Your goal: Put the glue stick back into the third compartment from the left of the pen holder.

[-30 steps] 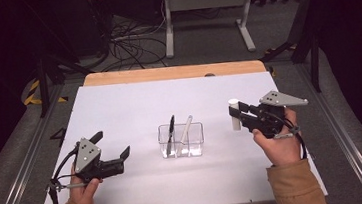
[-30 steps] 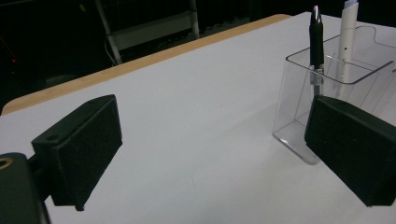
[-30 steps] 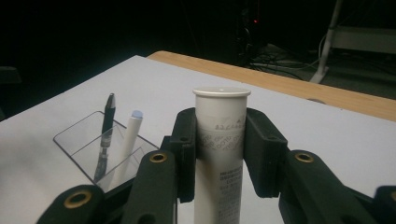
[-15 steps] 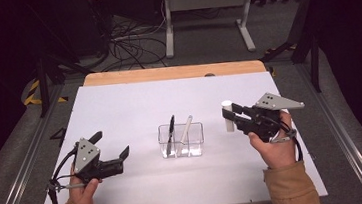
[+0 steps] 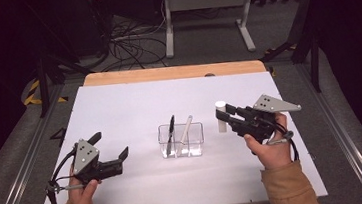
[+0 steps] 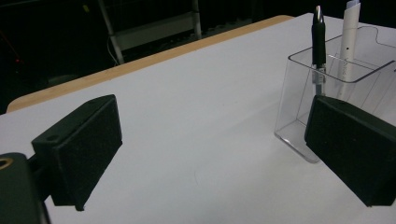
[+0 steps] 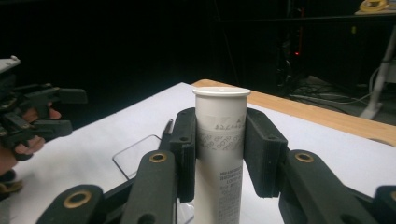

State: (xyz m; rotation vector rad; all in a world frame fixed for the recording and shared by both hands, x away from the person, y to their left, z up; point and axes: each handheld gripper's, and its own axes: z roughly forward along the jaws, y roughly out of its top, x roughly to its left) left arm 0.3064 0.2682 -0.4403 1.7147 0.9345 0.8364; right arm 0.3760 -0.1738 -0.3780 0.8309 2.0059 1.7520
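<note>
Two claws are showing, the left claw (image 5: 112,148) and the right claw (image 5: 224,116); one white tube (image 5: 221,117) is standing, one clear box (image 5: 181,140) is sitting, holding one black pen (image 5: 170,129) and one white pen (image 5: 185,130).

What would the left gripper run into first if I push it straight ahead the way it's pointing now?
Probably the clear plastic holder: the left gripper, jaws open, points across the table toward it, and the holder sits just beyond its right-hand jaw in the left gripper view. Depth is hard to judge; it might only graze the near corner.
</note>
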